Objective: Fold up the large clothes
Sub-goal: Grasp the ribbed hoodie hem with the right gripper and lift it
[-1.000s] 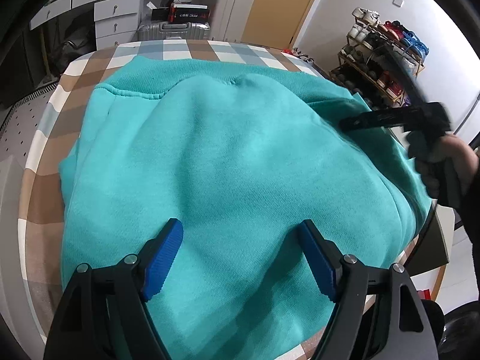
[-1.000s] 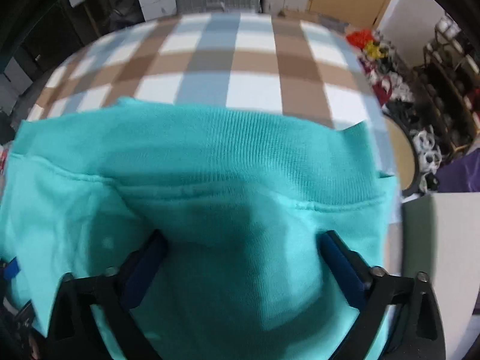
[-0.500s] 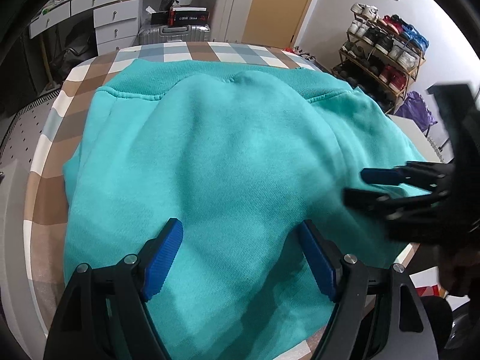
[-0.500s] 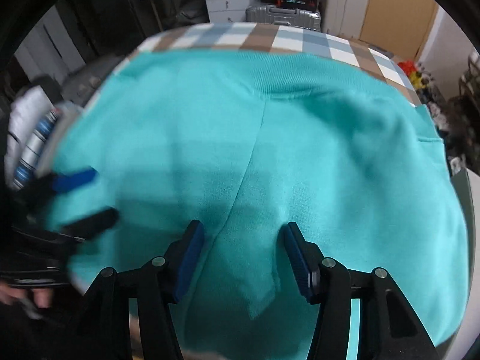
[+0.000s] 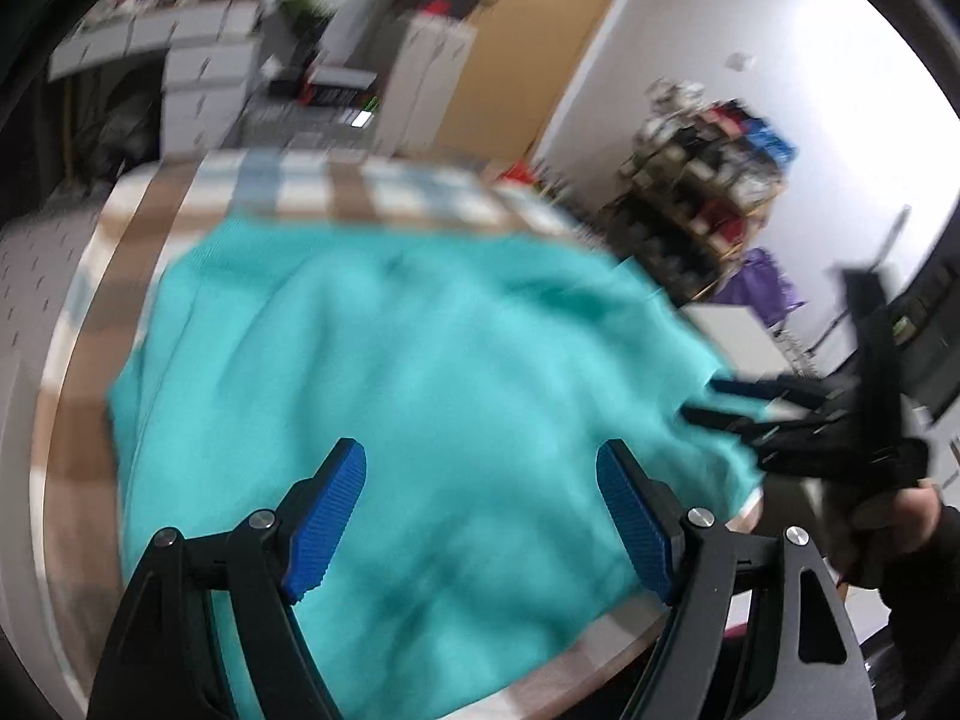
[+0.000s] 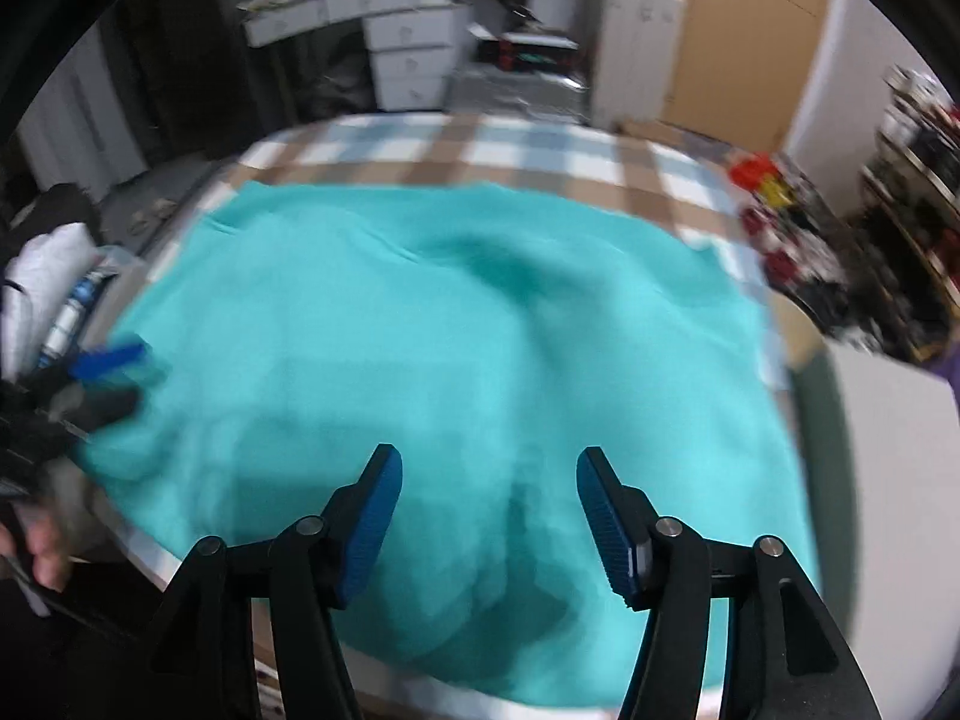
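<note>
A large turquoise sweatshirt [image 5: 390, 384] lies folded on the checked tablecloth [image 5: 336, 186]; it also shows in the right wrist view [image 6: 468, 348]. My left gripper [image 5: 480, 480] is open and empty, raised above the sweatshirt's near part. My right gripper [image 6: 489, 480] is open and empty, also above the near edge of the cloth. In the left wrist view the right gripper [image 5: 714, 402] sits at the sweatshirt's right edge. In the right wrist view the left gripper [image 6: 114, 378] sits at its left edge. Both views are motion-blurred.
The table [image 6: 480, 150] is round, with bare checked cloth at the far side. White drawers [image 6: 408, 54] and a suitcase [image 6: 516, 84] stand behind it. A shoe rack [image 5: 702, 180] is at the right. White cloth items [image 6: 48, 276] lie left of the table.
Both grippers have pulled back and upward from the sweatshirt. The right gripper, earlier deep in the cloth near the hem, now hovers near the front edge.
</note>
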### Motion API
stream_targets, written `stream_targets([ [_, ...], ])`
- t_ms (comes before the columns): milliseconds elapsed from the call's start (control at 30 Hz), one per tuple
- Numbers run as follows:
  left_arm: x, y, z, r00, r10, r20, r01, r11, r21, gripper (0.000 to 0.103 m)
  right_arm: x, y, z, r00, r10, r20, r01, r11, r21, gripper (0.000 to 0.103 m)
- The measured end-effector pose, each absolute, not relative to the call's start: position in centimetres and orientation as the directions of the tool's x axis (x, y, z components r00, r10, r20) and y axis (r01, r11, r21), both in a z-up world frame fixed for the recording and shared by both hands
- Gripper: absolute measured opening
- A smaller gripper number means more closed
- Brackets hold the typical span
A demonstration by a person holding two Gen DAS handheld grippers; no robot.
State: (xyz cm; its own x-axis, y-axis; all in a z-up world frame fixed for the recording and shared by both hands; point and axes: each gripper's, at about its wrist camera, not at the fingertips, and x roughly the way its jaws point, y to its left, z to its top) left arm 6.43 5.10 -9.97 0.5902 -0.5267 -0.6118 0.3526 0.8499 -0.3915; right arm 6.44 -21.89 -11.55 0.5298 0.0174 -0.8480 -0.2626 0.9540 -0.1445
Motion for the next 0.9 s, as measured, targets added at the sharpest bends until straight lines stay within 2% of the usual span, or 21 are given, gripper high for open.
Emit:
stream_targets([
  [67,7.0,3.2,-9.8,0.568,-0.548,-0.615,0.392,0.836,-0.383,0.076,6.7,-23.9,-12.6,0.497,-0.021,-0.867,-0.224,0.963,-0.152,0.060],
  [133,8.6,1.5,-11.2,0.512,-0.530,-0.676,0.374,0.846,-0.380,0.076,7.4,-25.9,-14.5,0.452,-0.059,-0.890,-0.181,0.971,-0.156,0.060],
  [200,10.9,0.4,-14.4,0.417,-0.479,-0.772,0.287,0.876,-0.388,0.075,7.6,-26.8,-15.9,0.445,-0.055,-0.894,-0.183,0.972,-0.151,0.061],
  [233,11.6,0.3,-15.4,0.394,-0.468,-0.791,0.264,0.882,-0.391,0.075,7.5,-26.9,-16.4,0.455,-0.054,-0.889,-0.192,0.969,-0.157,0.061],
  [367,13.0,0.6,-16.1,0.368,-0.472,-0.801,0.231,0.881,-0.413,0.075,5.7,-27.1,-17.4,0.529,-0.043,-0.848,-0.159,0.976,-0.148,0.062],
  [433,13.1,1.4,-15.8,0.366,-0.503,-0.783,0.208,0.864,-0.458,0.075,5.8,-26.8,-16.9,0.512,-0.050,-0.858,-0.167,0.973,-0.157,0.062],
  [533,12.4,3.9,-14.1,0.398,-0.542,-0.740,0.173,0.837,-0.519,0.076,6.6,-26.7,-14.5,0.467,-0.008,-0.884,-0.166,0.981,-0.097,0.062],
  [600,11.5,5.6,-12.7,0.470,-0.452,-0.758,0.166,0.889,-0.428,0.076,7.1,-26.0,-11.6,0.523,0.071,-0.849,-0.199,0.979,-0.041,0.062],
  [633,11.3,6.2,-12.8,0.479,-0.411,-0.776,0.152,0.909,-0.387,0.076,7.4,-25.7,-10.9,0.533,0.093,-0.841,-0.209,0.978,-0.025,0.066],
  [733,11.6,7.8,-15.4,0.386,-0.438,-0.812,0.125,0.897,-0.424,0.075,9.2,-23.2,-10.5,0.472,0.152,-0.868,-0.232,0.972,0.044,0.068],
  [833,10.0,6.3,-15.5,0.395,-0.382,-0.836,0.256,0.919,-0.299,0.075,10.3,-18.6,-11.9,0.415,0.201,-0.887,-0.314,0.947,0.068,0.066],
  [900,9.2,5.7,-15.9,0.416,-0.346,-0.841,0.296,0.926,-0.234,0.075,11.0,-16.0,-12.8,0.432,0.231,-0.872,-0.427,0.904,0.028,0.064],
])
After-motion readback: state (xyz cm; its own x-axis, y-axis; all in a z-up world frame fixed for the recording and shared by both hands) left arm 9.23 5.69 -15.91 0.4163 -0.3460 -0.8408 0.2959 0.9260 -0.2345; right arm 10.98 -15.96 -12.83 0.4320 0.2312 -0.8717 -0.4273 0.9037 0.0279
